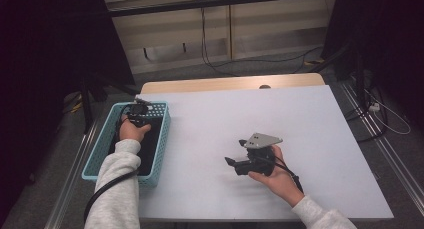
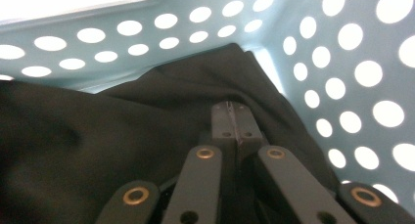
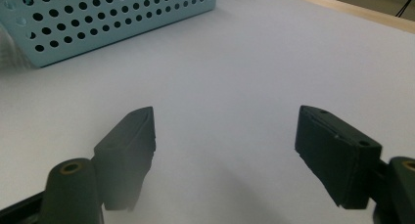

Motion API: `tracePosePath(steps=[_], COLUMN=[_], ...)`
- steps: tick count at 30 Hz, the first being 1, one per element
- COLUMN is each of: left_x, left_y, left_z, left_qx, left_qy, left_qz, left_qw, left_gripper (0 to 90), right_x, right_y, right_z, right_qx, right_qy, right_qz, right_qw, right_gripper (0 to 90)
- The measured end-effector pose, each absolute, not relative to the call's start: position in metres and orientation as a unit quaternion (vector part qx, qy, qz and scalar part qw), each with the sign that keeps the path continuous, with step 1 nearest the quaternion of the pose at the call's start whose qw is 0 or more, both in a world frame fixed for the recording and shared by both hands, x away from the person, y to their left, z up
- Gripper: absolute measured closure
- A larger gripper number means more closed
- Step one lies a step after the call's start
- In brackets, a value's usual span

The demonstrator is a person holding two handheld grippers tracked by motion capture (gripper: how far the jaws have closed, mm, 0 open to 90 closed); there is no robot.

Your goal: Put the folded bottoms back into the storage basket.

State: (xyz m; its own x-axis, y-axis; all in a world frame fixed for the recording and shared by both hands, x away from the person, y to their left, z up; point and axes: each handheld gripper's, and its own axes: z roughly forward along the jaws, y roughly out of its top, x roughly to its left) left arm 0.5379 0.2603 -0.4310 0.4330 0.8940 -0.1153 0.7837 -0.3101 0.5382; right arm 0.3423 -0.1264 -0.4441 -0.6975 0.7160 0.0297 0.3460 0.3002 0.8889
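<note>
A light blue perforated basket stands at the table's left edge with a black cloth lying in it. My left gripper reaches into the basket's far end. In the left gripper view its jaws are pressed together, and the left gripper tips rest against the black cloth near the basket wall; I cannot tell whether any fabric is pinched. My right gripper is held low over the white tabletop, pointing left toward the basket. The right gripper is open with nothing between its fingers.
The white table surface stretches from the basket to the right edge, with a wooden strip along its far side. Cables lie on the floor beyond the table. Dark stands rise at the left.
</note>
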Motion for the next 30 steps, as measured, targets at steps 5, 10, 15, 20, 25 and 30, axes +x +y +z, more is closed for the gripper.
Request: tracePosePath(steps=[5, 10, 15, 20, 25, 30], left_x=[0.531, 0.520, 0.512, 0.512, 0.513, 0.509], left_y=[0.277, 0.303, 0.322, 0.332, 0.332, 0.331], left_z=[-0.418, -0.408, -0.416, -0.430, -0.427, -0.415], left_qx=[0.796, 0.788, 0.784, 0.774, 0.774, 0.773], left_qy=[0.530, 0.548, 0.565, 0.580, 0.582, 0.575], left_qz=[0.123, 0.136, 0.136, 0.154, 0.162, 0.165], left_qw=[0.265, 0.247, 0.219, 0.202, 0.192, 0.210], left_gripper=[90.0, 90.0, 90.0, 90.0, 90.0, 83.8], right_x=[0.342, 0.340, 0.339, 0.338, 0.339, 0.336], right_y=[-0.127, -0.127, -0.129, -0.129, -0.133, -0.139], right_z=[-0.443, -0.441, -0.439, -0.440, -0.441, -0.440], right_qx=[0.338, 0.335, 0.335, 0.337, 0.340, 0.343], right_qy=[0.781, 0.781, 0.781, 0.781, 0.781, 0.779], right_qz=[0.488, 0.489, 0.489, 0.488, 0.485, 0.484], right_qw=[0.194, 0.195, 0.198, 0.196, 0.199, 0.201], right_gripper=[22.8, 22.8, 22.8, 22.7, 22.7, 22.7])
